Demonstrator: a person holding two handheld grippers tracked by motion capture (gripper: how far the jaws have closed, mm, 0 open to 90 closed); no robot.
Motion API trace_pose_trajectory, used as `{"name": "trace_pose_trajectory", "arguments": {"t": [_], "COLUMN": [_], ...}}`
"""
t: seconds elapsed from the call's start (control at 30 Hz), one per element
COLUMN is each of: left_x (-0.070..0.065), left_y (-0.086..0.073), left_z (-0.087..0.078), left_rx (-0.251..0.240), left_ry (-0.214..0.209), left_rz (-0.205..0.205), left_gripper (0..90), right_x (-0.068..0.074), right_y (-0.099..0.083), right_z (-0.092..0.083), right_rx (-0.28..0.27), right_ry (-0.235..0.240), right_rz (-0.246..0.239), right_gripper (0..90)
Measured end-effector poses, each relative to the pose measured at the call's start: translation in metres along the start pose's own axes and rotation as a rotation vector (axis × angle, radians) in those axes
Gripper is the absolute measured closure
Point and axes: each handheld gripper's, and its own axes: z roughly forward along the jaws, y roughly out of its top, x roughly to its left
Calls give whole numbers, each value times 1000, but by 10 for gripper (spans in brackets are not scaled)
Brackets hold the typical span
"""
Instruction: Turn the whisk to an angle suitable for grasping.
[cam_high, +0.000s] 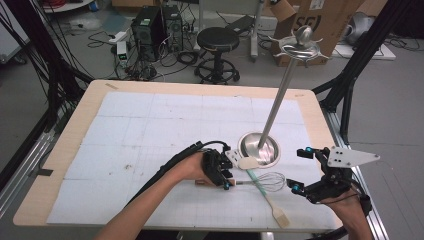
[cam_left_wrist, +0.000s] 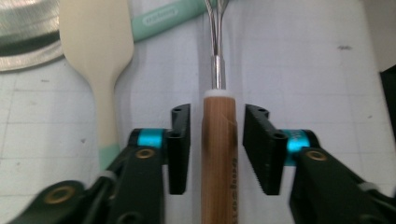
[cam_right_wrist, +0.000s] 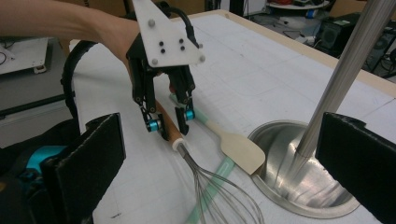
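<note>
Left gripper (cam_high: 226, 176) is down on the table (cam_high: 150, 125); in the high view the hand (cam_high: 192, 167) and gripper body hide most of the whisk (cam_high: 260, 182) handle, only a stub showing. In the left gripper view the wooden handle (cam_left_wrist: 219, 154) runs straight up between the jaws, its butt cut off at the bottom edge and the wire head cut off at the top. Jaws are slightly apart, a thin gap on each side of the handle, pads not pressing, so nothing is gripped. The whisk lies flat on the table, wires pointing away from this gripper toward the right gripper.

Just left of the left gripper's jaws in its own view lies a cream spatula (cam_left_wrist: 98, 56), blade ahead of the jaws and touching the stand's base rim. A second, mint-handled spatula (cam_high: 265, 192) crosses under the whisk wires; its lettering is too blurred to read.

The base (cam_high: 259, 148) is a shallow metal dish, just ahead of the left gripper. Only a pole (cam_high: 277, 97) rises from it, tilted, with a hook ring on top.

Right gripper (cam_high: 302, 170) hovers right of the whisk head, near the table edge, jaws wide apart and empty. In its own view the near jaw tips (cam_right_wrist: 91, 158) are cut off, and the right one covers part of the dish.

Behind the table: a stool (cam_high: 217, 40), computer towers and a cardboard box.
</note>
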Motion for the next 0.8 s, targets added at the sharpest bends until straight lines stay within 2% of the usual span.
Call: {"name": "trace_pose_trajectory", "arguments": {"t": [0.07,0.13,0.17,0.2,0.27,0.3,0.33,0.4,0.5,0.53,0.57,0.63,0.67,0.8], "left_x": [-1,-1,-1,-1,0,-1,-1,-3,-4,-4,-4,-5,-5,-8], "left_y": [0,0,-1,-1,-2,-2,-2,-3,-5,-6,-7,-10,-12,-23], "left_z": [-4,-9,-12,-15,-23,-28,-32,-41,-56,-61,-66,-77,-82,-102], "left_rx": [-16,-26,-29,-33,-56,-66,-79,-100,-130,-141,-145,-171,-188,-219], "left_ry": [6,10,13,16,24,34,43,60,81,91,97,116,119,145], "left_rz": [3,-5,-5,-14,-30,-37,-42,-47,-81,-86,-88,-85,-86,-72], "left_gripper": [514,484,430,430,340,340,287,262,146,84,59,58,16,16], "right_x": [0,0,0,0,1,1,1,1,0,0,0,0,1,1], "right_y": [0,1,1,1,1,1,1,1,0,0,0,1,2,2], "right_z": [0,0,0,0,1,1,1,1,1,1,1,1,1,0], "right_rx": [1,1,1,1,5,5,3,2,4,2,0,1,0,0], "right_ry": [1,3,3,3,5,5,4,5,4,3,4,5,5,1], "right_rz": [2,-1,-1,-1,6,6,1,4,2,3,5,7,6,8], "right_gripper": [2,2,2,2,2,2,2,2,2,2,2,2,2,2]}}
